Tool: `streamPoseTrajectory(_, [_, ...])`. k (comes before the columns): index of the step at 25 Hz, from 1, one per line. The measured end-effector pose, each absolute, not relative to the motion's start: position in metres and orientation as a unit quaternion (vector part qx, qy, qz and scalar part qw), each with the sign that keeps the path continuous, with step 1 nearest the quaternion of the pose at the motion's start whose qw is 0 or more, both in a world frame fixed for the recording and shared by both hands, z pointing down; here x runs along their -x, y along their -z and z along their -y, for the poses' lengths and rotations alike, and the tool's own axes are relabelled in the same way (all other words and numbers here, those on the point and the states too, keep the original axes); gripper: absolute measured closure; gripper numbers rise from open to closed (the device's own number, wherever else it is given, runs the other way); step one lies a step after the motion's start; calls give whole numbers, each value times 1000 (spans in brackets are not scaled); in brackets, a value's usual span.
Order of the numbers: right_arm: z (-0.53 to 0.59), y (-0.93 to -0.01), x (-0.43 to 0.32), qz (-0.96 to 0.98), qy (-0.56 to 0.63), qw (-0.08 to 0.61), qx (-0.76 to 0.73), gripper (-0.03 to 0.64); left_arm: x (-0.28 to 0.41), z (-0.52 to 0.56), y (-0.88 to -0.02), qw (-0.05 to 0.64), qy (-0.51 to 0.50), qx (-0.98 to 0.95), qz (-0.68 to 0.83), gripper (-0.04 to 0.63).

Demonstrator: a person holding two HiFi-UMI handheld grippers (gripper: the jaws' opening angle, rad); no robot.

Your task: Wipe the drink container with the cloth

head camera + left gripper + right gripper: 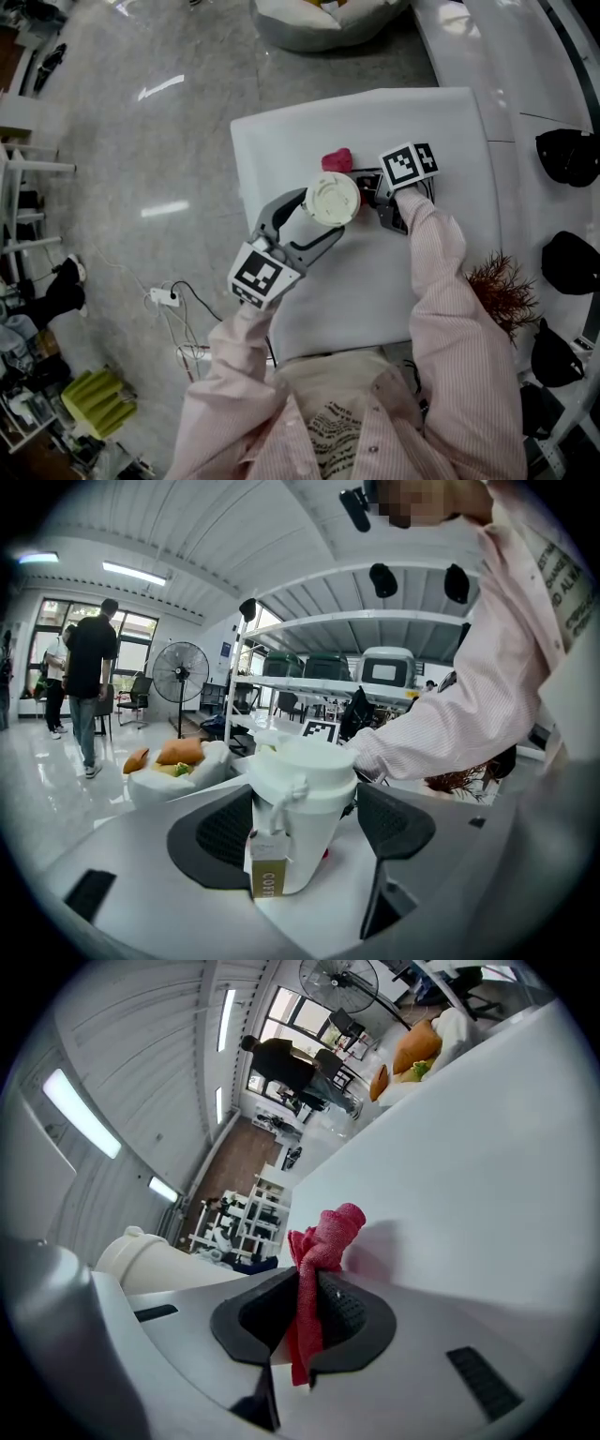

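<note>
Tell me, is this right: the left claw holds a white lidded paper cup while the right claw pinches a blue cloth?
Not quite: the crumpled cloth is red, not blue. The right gripper view shows it pinched in the right claw. The left claw does hold the white lidded paper cup.

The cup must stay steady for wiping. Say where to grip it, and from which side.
Grip the coffee cup by its tapered wall under the wider lid, from the side: the lid rim should stop it slipping through, and the far wall stays bare for the red cloth.
</note>
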State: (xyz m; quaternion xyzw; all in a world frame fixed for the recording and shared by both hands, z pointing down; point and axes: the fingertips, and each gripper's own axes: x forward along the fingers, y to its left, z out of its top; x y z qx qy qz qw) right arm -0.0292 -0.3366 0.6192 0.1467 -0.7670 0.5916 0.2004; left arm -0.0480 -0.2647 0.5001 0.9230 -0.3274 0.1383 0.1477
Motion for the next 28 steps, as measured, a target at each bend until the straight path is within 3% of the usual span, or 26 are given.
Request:
streamPoseTrajectory(7, [343,-610,16,780,-562,194,-196,580,49,264,-503,159,-145,-917,337,245])
streamPoseTrajectory(14, [356,-567,-5,828,-457,170,-277,580,63,256,-494,166,-131,-904,371,245])
streamPoseTrajectory(18, [360,-529,-17,837,-410,130,-338,580,71,248,-479,154,-120,-899,392,245])
streamPoseTrajectory(19, [359,-519,-20,839,-399,115,-352,580,73,246,-474,147,-119,-897,400,255])
streamPoseTrajectory(22, [350,-486,-25,851,-349,74,-386,580,80,240,-459,129,-109,-889,425,394])
streamPoseTrajectory(25, [334,-459,-32,851,-309,32,-422,580,85,233,-446,123,-94,-883,442,429])
streamPoseTrajectory(28, [315,-439,-37,853,-274,2,-445,580,88,225,-432,108,-83,-879,456,509])
